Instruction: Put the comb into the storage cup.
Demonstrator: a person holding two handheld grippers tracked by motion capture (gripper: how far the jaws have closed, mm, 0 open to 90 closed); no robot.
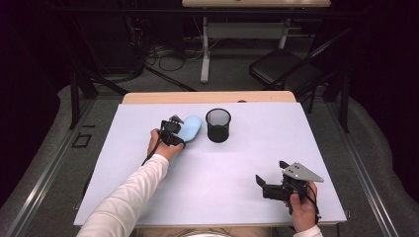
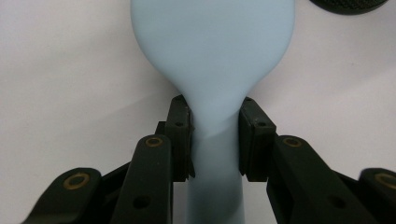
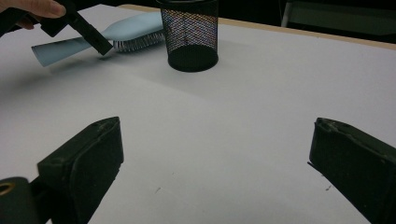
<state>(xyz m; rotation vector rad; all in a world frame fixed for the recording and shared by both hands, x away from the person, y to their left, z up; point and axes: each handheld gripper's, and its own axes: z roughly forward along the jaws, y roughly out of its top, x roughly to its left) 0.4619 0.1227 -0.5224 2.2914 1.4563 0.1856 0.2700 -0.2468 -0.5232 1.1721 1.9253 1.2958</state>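
Left of centre on the white worktop (image 1: 247, 163): left gripper (image 1: 176, 129), clamped on the neck of a pale blue hairbrush (image 1: 189, 128), just left of the mesh cup. High view: brush as a blue oval past the gripper, handle hidden under hand and gripper. Left gripper view: pads (image 2: 180, 135) pressed on either side of the narrow neck of the hairbrush (image 2: 212, 56), smooth back uppermost, head widening toward the far side; rim of the cup (image 2: 348, 5) at upper right corner. Right gripper view: bristles on the underside of the hairbrush (image 3: 116, 32), handle end raised off the worktop, head end low beside the cup.

Centre, far half: black mesh cup (image 1: 218, 125), upright, close beside the brush head; mesh weave plain in right gripper view (image 3: 189, 35).

Right, near edge: right gripper (image 1: 272, 180), wide open, holding nothing, well apart from brush and cup; bare worktop between its jaws in right gripper view.
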